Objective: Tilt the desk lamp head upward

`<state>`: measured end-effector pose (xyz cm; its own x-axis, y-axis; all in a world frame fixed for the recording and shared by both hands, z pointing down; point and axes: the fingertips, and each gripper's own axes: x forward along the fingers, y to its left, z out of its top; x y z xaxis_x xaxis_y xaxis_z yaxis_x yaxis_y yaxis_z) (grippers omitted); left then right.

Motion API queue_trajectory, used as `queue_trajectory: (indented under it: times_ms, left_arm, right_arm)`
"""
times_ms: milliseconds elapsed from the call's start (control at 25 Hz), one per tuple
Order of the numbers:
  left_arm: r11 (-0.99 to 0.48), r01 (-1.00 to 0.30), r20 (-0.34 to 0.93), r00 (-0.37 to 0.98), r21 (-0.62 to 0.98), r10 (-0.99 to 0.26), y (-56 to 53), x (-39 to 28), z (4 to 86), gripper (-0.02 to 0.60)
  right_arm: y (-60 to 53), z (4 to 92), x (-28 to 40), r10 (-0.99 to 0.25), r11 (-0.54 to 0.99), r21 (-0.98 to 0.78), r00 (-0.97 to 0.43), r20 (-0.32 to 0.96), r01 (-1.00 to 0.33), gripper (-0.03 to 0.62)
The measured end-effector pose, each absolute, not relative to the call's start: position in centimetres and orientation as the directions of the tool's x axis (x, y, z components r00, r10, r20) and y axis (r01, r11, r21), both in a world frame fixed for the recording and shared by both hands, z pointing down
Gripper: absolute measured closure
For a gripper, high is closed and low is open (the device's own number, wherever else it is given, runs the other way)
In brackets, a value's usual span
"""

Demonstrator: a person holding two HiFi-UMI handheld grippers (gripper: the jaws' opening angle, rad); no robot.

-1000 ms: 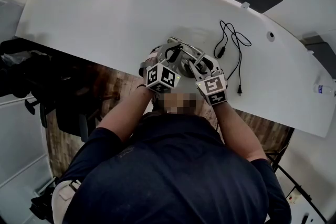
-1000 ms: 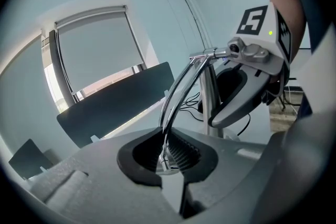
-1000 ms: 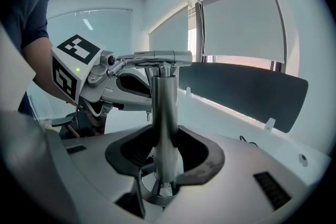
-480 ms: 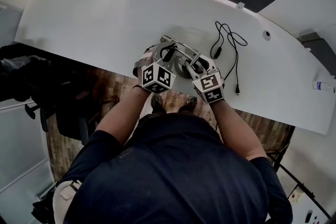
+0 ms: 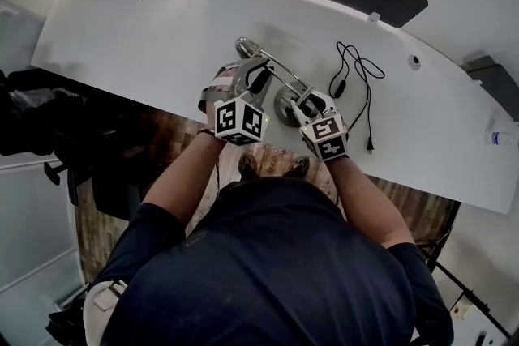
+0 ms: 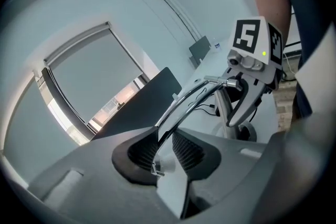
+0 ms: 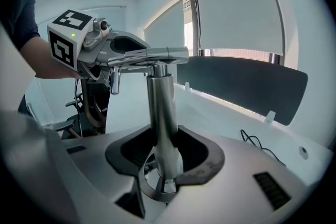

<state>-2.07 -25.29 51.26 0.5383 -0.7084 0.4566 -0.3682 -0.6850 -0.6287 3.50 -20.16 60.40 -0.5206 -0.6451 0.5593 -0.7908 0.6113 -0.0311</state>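
Bracing the lamp post (image 7: 160, 113), the right gripper (image 7: 165, 157) is clamped on it near the desk's (image 5: 162, 20) six o'clock edge. The left gripper's (image 6: 164, 147) jaws have just been opening, with the lamp head (image 5: 243, 46) loose between them, angled toward ten o'clock. The tilt looks done; letting go remains.

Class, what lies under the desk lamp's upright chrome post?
Its round base, resting on the white desk. The right gripper, clamped on the post, covers part of that base.

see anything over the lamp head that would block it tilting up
Nothing visible does: only open air shows above the lamp head. The desk lies below it, and the cable lies off to the side.
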Motion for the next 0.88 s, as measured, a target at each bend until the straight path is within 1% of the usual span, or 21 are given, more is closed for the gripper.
queue_trajectory:
  times_ms: [200,440,880]
  left_arm:
    - [-0.666,-0.29,0.465,0.529,-0.687,-0.71,-25.0,-2.0,49.8,0.489]
    - [-0.599,-0.121,0.464,0.518,-0.792,-0.718,-24.5,-1.4,47.9,0.491]
    - [-0.562,-0.081,0.45,0.51,-0.823,-0.734,-23.7,-0.6,45.8,0.472]
  right_arm:
    - [-20.1,60.4,3.4,-0.632,0.614,-0.039,-0.522,0.573,-0.788,0.444]
    - [-20.1,60.4,3.4,-0.631,0.612,-0.034,-0.514,0.581,-0.79,0.444]
    - [-20.0,60.6,3.4,-0.628,0.625,0.005,-0.499,0.597,-0.781,0.444]
